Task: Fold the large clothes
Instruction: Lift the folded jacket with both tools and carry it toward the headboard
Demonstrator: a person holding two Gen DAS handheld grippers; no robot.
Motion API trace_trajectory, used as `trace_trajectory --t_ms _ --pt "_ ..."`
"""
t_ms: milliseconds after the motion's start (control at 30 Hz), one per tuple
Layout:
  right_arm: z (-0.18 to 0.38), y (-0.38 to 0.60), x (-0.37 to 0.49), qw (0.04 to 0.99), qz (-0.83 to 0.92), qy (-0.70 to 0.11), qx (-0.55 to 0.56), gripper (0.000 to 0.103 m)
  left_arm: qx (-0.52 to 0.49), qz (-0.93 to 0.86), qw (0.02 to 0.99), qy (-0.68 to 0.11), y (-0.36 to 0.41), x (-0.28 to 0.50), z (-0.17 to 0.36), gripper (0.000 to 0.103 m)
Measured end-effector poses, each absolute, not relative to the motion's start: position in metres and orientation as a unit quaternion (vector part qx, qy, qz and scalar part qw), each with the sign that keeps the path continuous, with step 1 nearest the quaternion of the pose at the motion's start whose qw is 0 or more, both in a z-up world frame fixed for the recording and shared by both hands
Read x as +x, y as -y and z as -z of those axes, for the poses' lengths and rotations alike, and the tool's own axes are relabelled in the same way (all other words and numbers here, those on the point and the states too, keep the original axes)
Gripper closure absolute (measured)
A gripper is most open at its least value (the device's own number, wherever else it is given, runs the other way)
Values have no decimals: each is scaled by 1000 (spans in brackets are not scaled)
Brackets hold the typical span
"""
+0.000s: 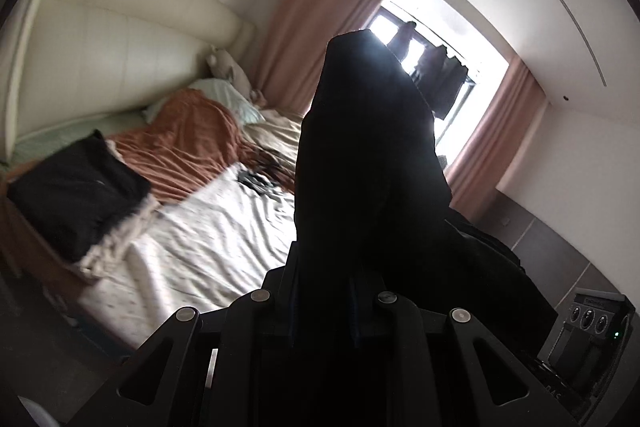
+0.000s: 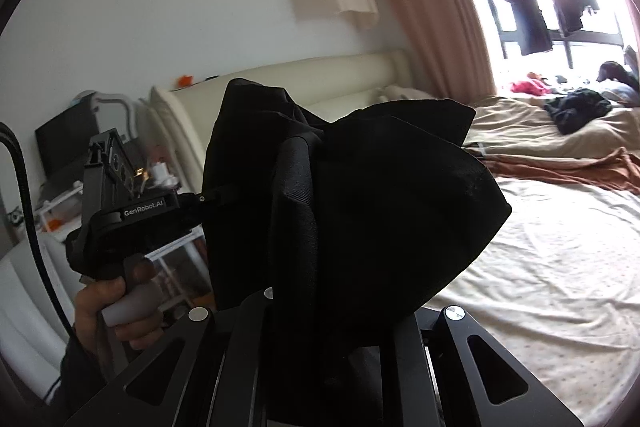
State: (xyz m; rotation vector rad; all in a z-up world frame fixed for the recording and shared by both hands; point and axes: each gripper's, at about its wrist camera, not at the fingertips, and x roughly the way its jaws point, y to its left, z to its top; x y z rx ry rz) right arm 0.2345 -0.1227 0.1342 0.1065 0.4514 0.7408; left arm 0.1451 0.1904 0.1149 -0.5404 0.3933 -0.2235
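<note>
Above one bed (image 2: 540, 247), two grippers clamping one black garment (image 2: 380, 195)

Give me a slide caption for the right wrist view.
Right gripper shut on a black garment above the bed, left gripper alongside.

The garment (image 2: 360, 195) is black, the bedsheet (image 2: 540, 267) white with small dots, the blanket (image 1: 188, 143) rust-orange, the curtains (image 1: 320, 19) pink.
</note>
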Motion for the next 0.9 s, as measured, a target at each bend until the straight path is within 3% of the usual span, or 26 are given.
trace_trajectory --t_ms 433,900 --pt "-128 59 174 888 -401 -222 44 91 -264 63 944 -186 -260 94 -117 84" --pt "-115 -28 194 872 -430 -235 6 91 -262 6 945 -196 -345 120 -101 84"
